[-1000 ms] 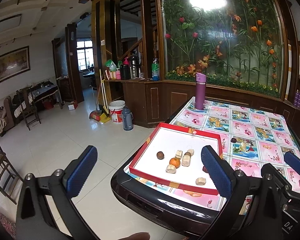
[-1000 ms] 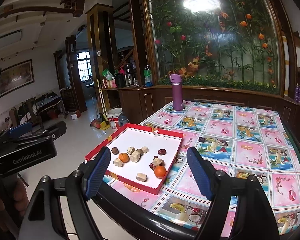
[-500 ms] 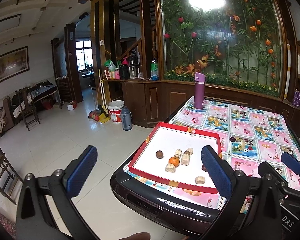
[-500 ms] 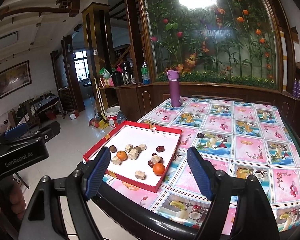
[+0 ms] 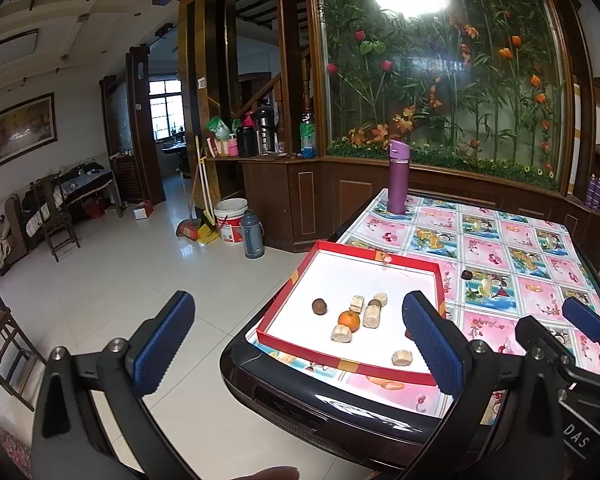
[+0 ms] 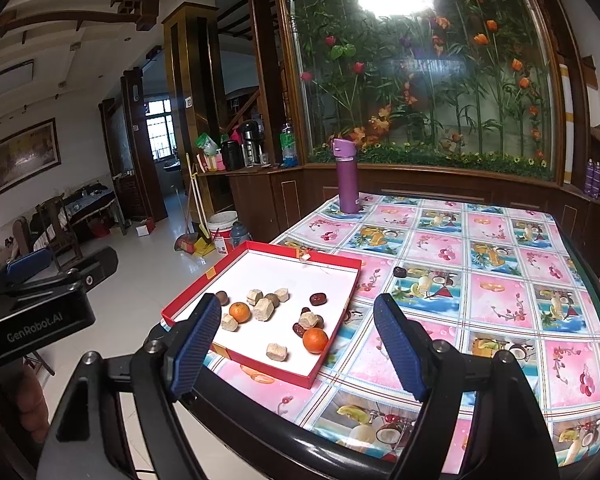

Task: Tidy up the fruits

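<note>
A red tray (image 6: 342, 270) with a white floor sits at the table's near left corner; it also shows in the left wrist view (image 5: 404, 258). In it lie two small oranges (image 6: 315, 340) (image 6: 239, 312), dark red dates (image 6: 317, 299), a brown round fruit (image 5: 319, 306) and several beige chunks (image 6: 263, 309). One dark fruit (image 6: 399, 271) lies alone on the tablecloth past the tray. My left gripper (image 5: 300, 340) is open and empty, held off the table's left edge. My right gripper (image 6: 298, 344) is open and empty, short of the tray's near side.
A purple bottle (image 6: 347, 176) stands at the table's far left. The table (image 6: 500, 280) has a fruit-print cloth and a dark raised rim. Beyond it is a wooden cabinet with a flower panel. A bucket (image 5: 230, 226), flask and broom stand on the tiled floor to the left.
Both grippers have drifted slightly; the tray and table sit a little lower and closer in the right wrist view. Nothing on the table has moved. Both stay open.
</note>
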{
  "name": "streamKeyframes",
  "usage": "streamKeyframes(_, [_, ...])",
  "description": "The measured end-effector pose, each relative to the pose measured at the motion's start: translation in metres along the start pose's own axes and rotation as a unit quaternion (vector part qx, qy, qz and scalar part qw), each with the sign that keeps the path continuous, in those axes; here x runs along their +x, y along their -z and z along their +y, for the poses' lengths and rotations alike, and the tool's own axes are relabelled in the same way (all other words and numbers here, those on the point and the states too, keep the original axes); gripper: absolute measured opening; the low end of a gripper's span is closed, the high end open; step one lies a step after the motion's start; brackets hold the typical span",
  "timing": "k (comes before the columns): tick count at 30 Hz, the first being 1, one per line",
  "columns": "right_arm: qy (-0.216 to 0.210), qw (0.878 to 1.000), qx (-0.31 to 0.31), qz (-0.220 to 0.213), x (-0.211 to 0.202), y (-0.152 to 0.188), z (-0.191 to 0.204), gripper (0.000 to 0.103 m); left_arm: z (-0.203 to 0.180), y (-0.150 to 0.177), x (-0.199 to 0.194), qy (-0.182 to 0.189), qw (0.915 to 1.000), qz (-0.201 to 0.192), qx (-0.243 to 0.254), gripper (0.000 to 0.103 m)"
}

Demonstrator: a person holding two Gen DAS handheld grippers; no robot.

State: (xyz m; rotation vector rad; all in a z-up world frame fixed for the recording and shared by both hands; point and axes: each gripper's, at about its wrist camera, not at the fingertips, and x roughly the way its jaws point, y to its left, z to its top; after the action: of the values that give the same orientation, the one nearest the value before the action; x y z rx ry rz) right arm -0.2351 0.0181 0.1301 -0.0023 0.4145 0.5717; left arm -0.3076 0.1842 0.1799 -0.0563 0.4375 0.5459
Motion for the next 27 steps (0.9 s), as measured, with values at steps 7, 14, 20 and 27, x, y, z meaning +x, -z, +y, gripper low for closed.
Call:
streamKeyframes(7, [0.005,1.0,-0.001,-0.001,0.005,-0.005,0.0,0.078,0.004,-0.001,0.013,-0.001,1.0,0.008,-0.002,0.103])
streamKeyframes(14, [0.007,1.0,0.002,0.003,0.011,-0.007,-0.001,0.078,0.007,-0.002,0.02,0.007,0.9999,0.011,0.0,0.103])
streamKeyframes(20, [0.007,1.0,0.003,0.006,0.018,-0.009,0.001,0.078,0.013,-0.004,0.027,0.012,0.9997,0.019,-0.001,0.103])
streamKeyframes(27, [0.004,1.0,-0.002,0.005,0.024,-0.01,0.007,0.078,0.023,-0.007,0.034,0.02,0.9997,0.009,-0.009,0.103])
